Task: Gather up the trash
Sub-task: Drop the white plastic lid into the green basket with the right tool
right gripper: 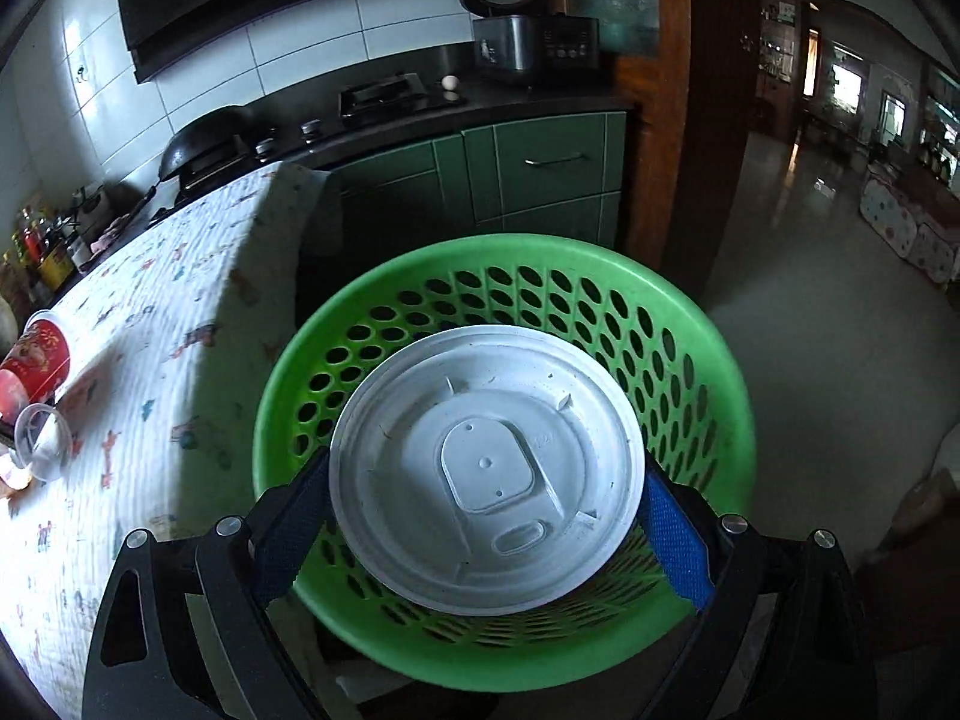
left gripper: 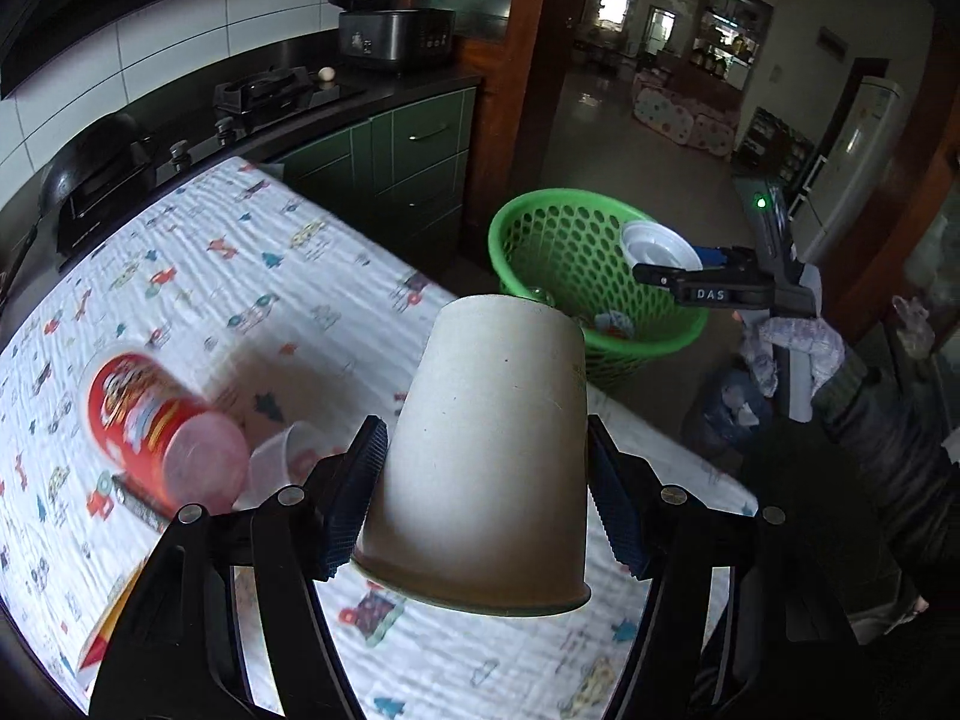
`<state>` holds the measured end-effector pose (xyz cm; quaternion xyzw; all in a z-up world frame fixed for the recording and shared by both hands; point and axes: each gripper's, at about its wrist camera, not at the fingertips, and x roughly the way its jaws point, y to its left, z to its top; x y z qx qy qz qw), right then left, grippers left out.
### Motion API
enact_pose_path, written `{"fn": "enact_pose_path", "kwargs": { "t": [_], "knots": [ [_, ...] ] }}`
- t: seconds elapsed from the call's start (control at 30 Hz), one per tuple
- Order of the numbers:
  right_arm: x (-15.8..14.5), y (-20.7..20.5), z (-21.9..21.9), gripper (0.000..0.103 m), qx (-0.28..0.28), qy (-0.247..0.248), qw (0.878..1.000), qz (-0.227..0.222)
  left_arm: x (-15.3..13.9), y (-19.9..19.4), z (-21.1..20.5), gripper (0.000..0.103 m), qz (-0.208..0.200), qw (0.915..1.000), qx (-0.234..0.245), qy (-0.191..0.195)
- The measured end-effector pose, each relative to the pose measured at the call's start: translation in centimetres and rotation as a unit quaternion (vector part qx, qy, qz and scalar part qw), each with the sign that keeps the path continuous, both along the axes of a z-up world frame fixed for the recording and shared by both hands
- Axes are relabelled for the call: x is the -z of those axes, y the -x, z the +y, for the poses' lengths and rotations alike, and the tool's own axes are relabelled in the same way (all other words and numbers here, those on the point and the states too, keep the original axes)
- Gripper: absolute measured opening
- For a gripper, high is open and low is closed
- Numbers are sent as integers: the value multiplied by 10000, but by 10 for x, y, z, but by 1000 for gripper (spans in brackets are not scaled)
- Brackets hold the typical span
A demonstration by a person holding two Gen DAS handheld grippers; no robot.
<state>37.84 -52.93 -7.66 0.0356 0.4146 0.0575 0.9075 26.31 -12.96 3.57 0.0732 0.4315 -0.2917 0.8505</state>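
My left gripper (left gripper: 486, 498) is shut on an upside-down paper cup (left gripper: 492, 438) and holds it above the table's patterned cloth (left gripper: 240, 276). My right gripper (right gripper: 486, 504) is shut on a white plastic lid (right gripper: 486, 468) and holds it over the green perforated basket (right gripper: 708, 360). The left wrist view shows the right gripper (left gripper: 672, 267) with the lid (left gripper: 654, 246) above the basket (left gripper: 540, 240), which stands beyond the table's far edge. A red chip can (left gripper: 150, 414) lies on its side on the cloth beside a clear plastic cup (left gripper: 288, 456).
The red can (right gripper: 36, 360) and clear cup (right gripper: 42, 438) lie at the table's left. Some trash lies inside the basket (left gripper: 612, 324). Green cabinets (right gripper: 540, 180), a stove and a wok line the far counter. A dark bag of trash (left gripper: 732, 408) sits on the floor.
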Motion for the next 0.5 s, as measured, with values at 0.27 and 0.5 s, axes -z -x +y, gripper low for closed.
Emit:
{"fn": "enact_pose_path", "kwargs": {
  "t": [0.27, 0.5],
  "knots": [
    [24, -19, -27, 92, 163, -129, 9997, 125, 1, -45, -62, 65, 80, 9997, 227, 48],
    [24, -14, -40, 94, 189, -324, 9993, -51, 8, -73, -108, 65, 271, 9989, 341, 192]
  ]
}}
